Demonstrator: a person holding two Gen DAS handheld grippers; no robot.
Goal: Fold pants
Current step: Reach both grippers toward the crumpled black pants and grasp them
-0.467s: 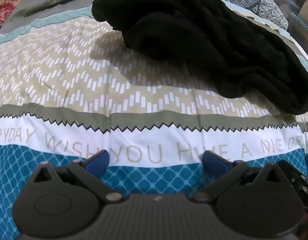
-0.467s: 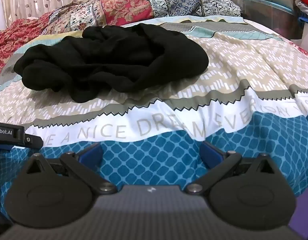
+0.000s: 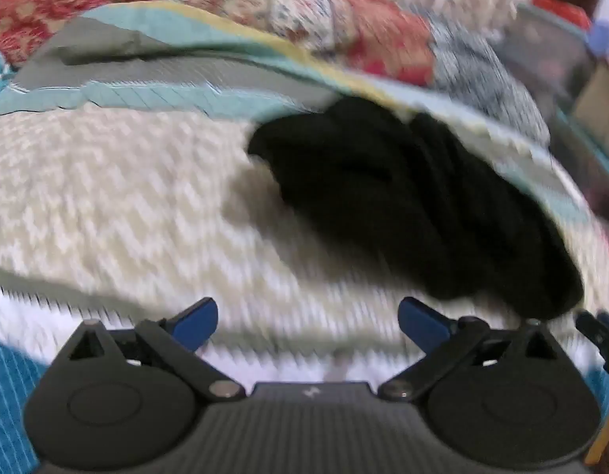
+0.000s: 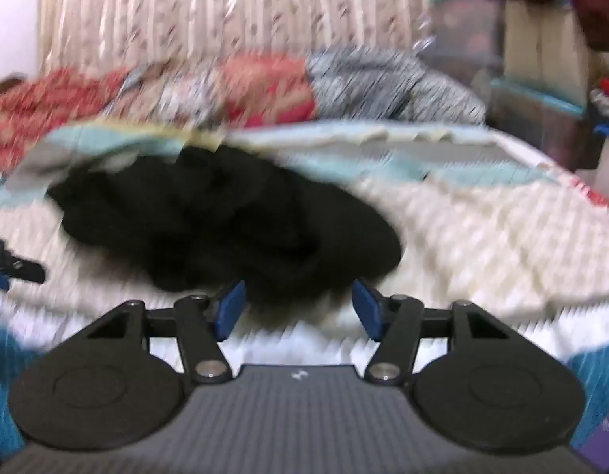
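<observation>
Pants [image 4: 225, 221], black and bunched in a soft heap on the bedspread [image 3: 118, 197], lie just ahead of the right gripper [image 4: 298, 310], its jaws half spread, empty. Left gripper [image 3: 308, 322] gapes wide, empty. Limp, light fabric; an outer edge looks easiest to pinch.

Black ribbed claw [image 3: 307, 322], blue pads [image 3: 195, 322], silver pivots.

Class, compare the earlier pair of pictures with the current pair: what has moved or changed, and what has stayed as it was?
Both claws have advanced across the bedspread toward the black pants. The right claw has narrowed its jaws and now sits at the pile's near edge, though nothing is gripped yet. The left claw remains wide open and empty. The pants lie in the same crumpled heap.
</observation>
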